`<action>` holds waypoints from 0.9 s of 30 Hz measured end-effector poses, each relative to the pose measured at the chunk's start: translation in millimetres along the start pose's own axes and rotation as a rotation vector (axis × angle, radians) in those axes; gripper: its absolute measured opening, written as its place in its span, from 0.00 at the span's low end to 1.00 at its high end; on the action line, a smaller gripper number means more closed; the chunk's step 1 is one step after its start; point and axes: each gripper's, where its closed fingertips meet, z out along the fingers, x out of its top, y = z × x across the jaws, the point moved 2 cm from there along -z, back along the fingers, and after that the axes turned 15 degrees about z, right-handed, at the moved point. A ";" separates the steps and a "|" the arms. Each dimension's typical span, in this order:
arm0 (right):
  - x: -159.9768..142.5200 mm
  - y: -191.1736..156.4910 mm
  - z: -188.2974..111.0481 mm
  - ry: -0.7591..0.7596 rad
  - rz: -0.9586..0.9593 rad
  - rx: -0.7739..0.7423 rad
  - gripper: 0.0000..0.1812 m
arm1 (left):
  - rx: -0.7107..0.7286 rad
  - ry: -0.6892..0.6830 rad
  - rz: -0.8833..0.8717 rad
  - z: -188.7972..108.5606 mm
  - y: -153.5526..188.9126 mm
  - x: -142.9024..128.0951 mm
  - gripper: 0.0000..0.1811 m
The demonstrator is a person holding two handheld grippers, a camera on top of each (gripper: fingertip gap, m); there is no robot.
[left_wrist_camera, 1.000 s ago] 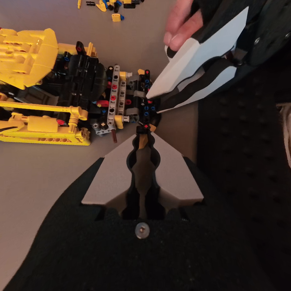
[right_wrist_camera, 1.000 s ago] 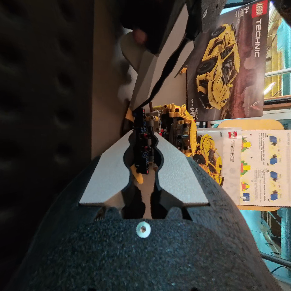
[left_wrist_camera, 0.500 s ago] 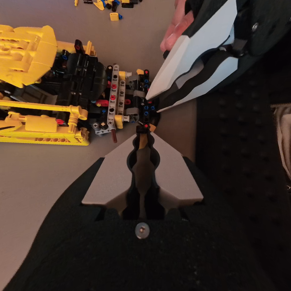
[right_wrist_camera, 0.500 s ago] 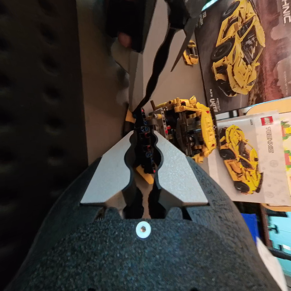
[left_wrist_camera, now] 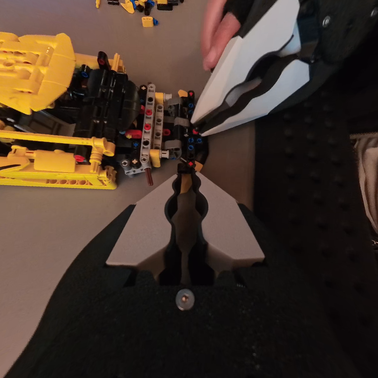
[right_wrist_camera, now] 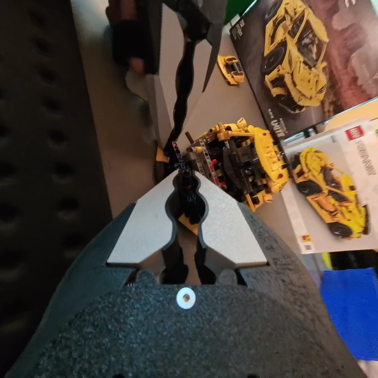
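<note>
A partly built yellow and black brick car [left_wrist_camera: 61,122] lies on the grey table [left_wrist_camera: 61,225]. At its near end is a black beam [left_wrist_camera: 190,141] with blue and red pins. My left gripper [left_wrist_camera: 186,173] is shut on the black and yellow tip at the beam's lower end. My right gripper [left_wrist_camera: 197,128] comes in from the upper right and is shut on the beam's middle. In the right wrist view, the right gripper [right_wrist_camera: 185,173] holds the beam [right_wrist_camera: 180,161] between its fingers, with the car [right_wrist_camera: 235,163] beyond. The left gripper [right_wrist_camera: 169,151] reaches down from above.
Loose small parts [left_wrist_camera: 147,8] lie at the table's far side. A box with a car picture [right_wrist_camera: 296,61], a booklet [right_wrist_camera: 337,184], a small yellow sub-assembly [right_wrist_camera: 231,69] and a blue cloth [right_wrist_camera: 347,302] lie beyond the car. Dark dimpled foam [left_wrist_camera: 306,204] borders the table edge. The left gripper's tips are roughly 4 centimetres from the right gripper's.
My right gripper has swivelled about the beam while staying shut on it, so the car, box and booklet swing in its view. My left gripper has hardly moved.
</note>
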 end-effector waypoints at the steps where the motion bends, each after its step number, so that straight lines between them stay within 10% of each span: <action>1: -0.6 0.4 0.4 -0.007 0.043 0.030 0.04 | 0.002 -0.001 0.003 0.0 0.1 0.0 0.06; 11: -1.8 4.9 1.0 -0.082 0.582 0.416 0.02 | -0.013 0.003 -0.005 0.3 0.8 0.5 0.05; 27: 3.4 1.9 0.2 -0.055 0.762 0.569 0.09 | 0.014 -0.005 0.115 -4.6 8.2 -2.0 0.00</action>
